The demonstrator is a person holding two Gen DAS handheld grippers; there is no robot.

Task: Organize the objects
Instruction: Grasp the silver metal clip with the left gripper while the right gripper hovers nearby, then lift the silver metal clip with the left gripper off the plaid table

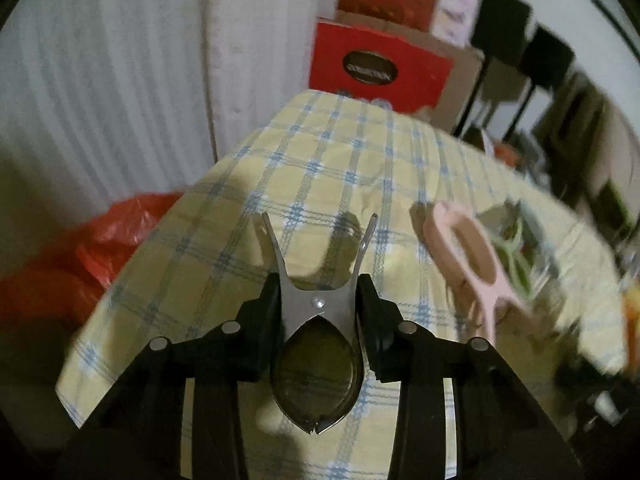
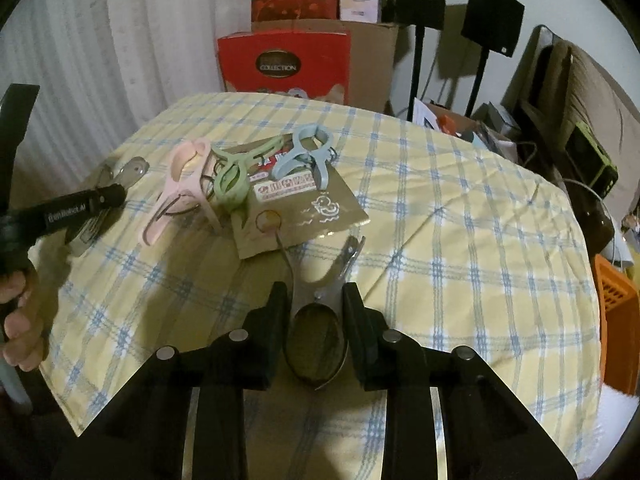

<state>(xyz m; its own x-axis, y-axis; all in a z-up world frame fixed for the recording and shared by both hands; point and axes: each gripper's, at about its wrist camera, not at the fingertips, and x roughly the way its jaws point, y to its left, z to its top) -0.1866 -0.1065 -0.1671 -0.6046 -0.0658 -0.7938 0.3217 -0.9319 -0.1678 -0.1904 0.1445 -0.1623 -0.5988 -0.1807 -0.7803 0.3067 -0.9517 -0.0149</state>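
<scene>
- My left fingers [image 1: 319,284] are pinched on a steel clip [image 1: 318,312] — its two prongs splay forward above the desk [image 1: 320,160], its oval loop points back toward me.
- My right fingers [image 2: 316,300] squeeze a second steel clip [image 2: 320,304] the same way, prongs forward and tilted a little to the right, tips just short of the cardboard card [image 2: 340,204].
- That card lies flat near the middle of the desk [image 2: 460,240], with a white duck drawn on it and a red-and-white label.
- A green clip [image 2: 234,178] and a blue clip [image 2: 306,156] lie on the far part of the card, side by side, the blue one further right.
- A pink clip [image 2: 180,184] lies just left of the card on the checked cloth; in the left wrist view the pink clip [image 1: 468,256] is blurred, at my right.
- In the right wrist view my left gripper's black finger [image 2: 68,208] reaches in from the left edge, grey metal showing around it — I cannot tell whether that metal rests on the cloth.
- Part of my left hand [image 2: 20,320] shows at the lower left edge.
- Beyond the desk stands a red box [image 2: 284,64] against a cardboard carton [image 2: 372,60], before a pale curtain [image 2: 100,40].
- Black speakers on stands [image 2: 492,16] rise at the back right.
- A red plastic bag [image 1: 80,260] sits low beside the desk's left edge.
</scene>
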